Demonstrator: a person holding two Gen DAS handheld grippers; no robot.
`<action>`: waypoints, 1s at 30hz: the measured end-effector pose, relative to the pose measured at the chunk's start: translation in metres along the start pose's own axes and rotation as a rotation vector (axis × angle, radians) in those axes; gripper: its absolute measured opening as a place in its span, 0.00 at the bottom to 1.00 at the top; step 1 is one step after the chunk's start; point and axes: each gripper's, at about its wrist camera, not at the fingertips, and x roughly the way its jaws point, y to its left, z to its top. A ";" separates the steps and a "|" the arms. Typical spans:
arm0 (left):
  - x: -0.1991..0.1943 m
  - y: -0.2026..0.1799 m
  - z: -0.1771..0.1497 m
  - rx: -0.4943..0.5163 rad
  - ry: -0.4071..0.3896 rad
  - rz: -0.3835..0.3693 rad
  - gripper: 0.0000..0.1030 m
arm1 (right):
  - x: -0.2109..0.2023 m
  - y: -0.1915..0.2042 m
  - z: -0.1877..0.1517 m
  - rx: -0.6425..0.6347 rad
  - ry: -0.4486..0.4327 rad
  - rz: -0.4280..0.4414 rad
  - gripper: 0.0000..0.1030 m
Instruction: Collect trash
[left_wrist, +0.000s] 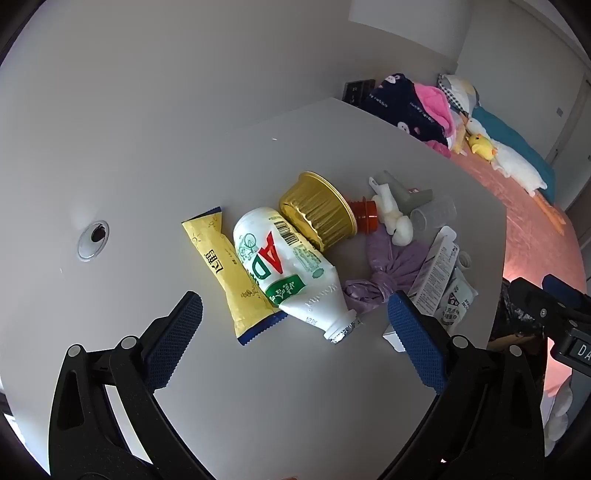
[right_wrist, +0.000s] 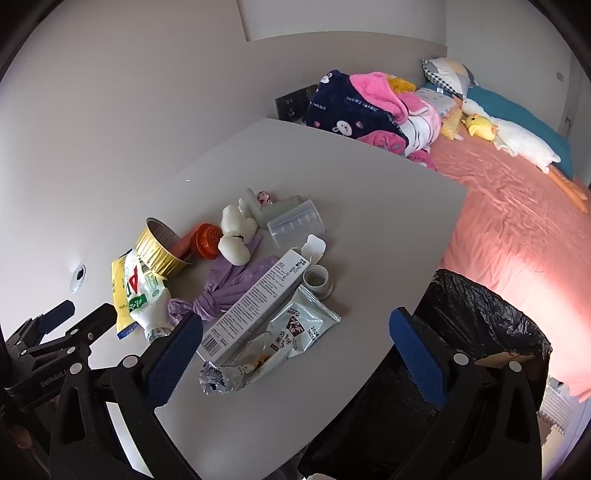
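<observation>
Trash lies in a heap on the grey table (left_wrist: 280, 387): a white AD bottle (left_wrist: 284, 266) on its side, a yellow wrapper (left_wrist: 229, 273), a gold foil cup (left_wrist: 317, 214), an orange cap (left_wrist: 365, 216) and a knotted purple bag (left_wrist: 391, 266). My left gripper (left_wrist: 291, 317) hovers open just short of the bottle's neck, nothing between its pads. My right gripper (right_wrist: 295, 339) hangs open above a long grey carton (right_wrist: 258, 295), a silver snack pouch (right_wrist: 303, 325) and a crumpled foil wrapper (right_wrist: 229, 374). A bin lined with a black bag (right_wrist: 487, 325) stands by the table's right edge.
A clear measuring cup (right_wrist: 295, 223), white foam pieces (right_wrist: 236, 236) and a small white jar (right_wrist: 317, 280) lie in the heap. A cable hole (left_wrist: 92, 240) sits at the table's left. Beyond the table is a pink bed (right_wrist: 517, 229) with blankets and plush toys.
</observation>
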 end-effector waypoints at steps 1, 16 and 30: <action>-0.004 0.002 -0.001 -0.001 -0.010 -0.002 0.94 | 0.000 0.000 0.000 -0.003 0.002 -0.005 0.97; 0.002 -0.009 -0.002 0.032 0.002 0.008 0.94 | -0.001 -0.003 -0.003 0.004 -0.005 -0.013 0.98; 0.001 -0.009 -0.002 0.033 0.003 0.006 0.94 | -0.002 -0.007 -0.004 0.014 -0.001 -0.010 0.97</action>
